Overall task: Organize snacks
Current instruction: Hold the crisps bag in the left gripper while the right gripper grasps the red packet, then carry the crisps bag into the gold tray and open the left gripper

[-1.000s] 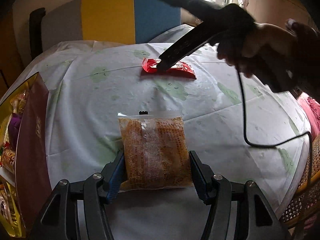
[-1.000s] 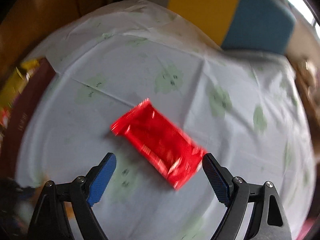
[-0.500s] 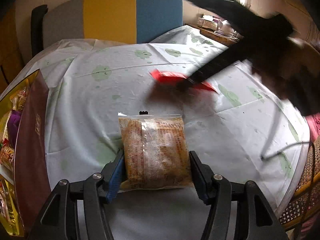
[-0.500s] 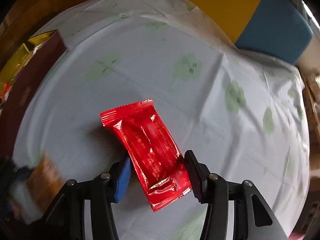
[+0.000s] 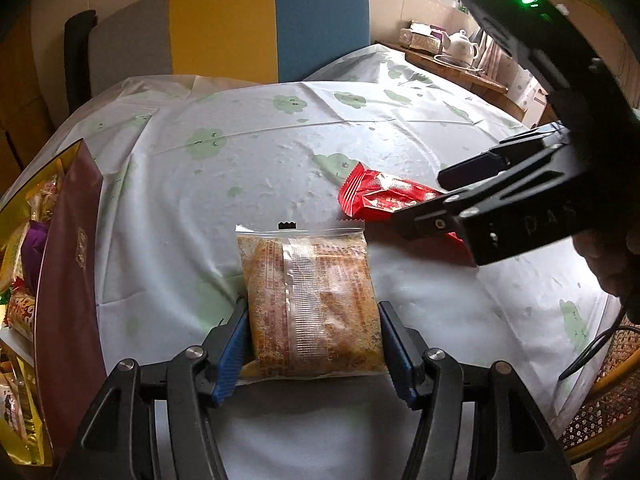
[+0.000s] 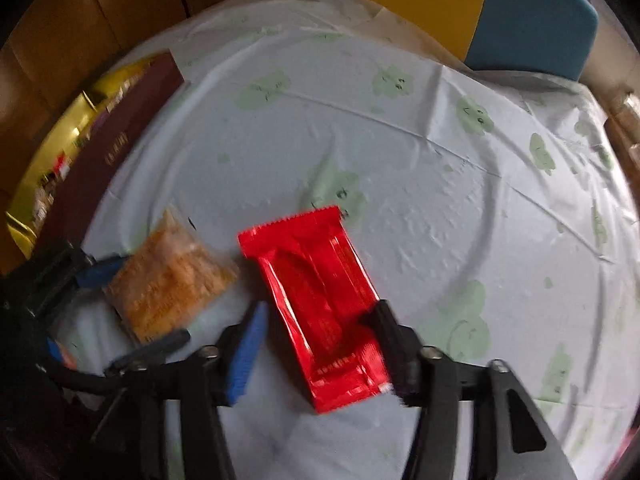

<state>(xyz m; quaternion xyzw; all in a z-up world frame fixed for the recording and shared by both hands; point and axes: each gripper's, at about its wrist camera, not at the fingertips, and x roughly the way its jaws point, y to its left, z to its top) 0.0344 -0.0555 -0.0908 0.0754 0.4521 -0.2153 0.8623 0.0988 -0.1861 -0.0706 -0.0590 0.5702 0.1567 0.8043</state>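
Note:
An orange snack packet [image 5: 312, 300] lies on the cloth-covered table [image 5: 260, 160], and my left gripper [image 5: 312, 306] is shut on its two long sides. To its right lies a red snack packet [image 5: 380, 196]. In the right wrist view the red snack packet [image 6: 316, 292] sits between the fingers of my right gripper [image 6: 320, 308]. Those jaws are opening: the blue left pad stands clear of the wrapper and the right pad is at its edge. The orange packet [image 6: 172, 280] shows just left of it. A hand holds the right gripper [image 5: 418, 198] at the right of the left wrist view.
A dark red box [image 5: 68, 260] with a gold inside holds several snacks at the table's left edge. A yellow and blue chair [image 5: 272, 24] stands behind the table. A teapot [image 5: 460, 46] sits on a far shelf, and a wicker seat [image 5: 600, 412] at the right.
My right gripper closed on the red packet, brought it nearer across the cloth to beside the orange packet, and its jaws have now widened. The left gripper and orange packet have not moved.

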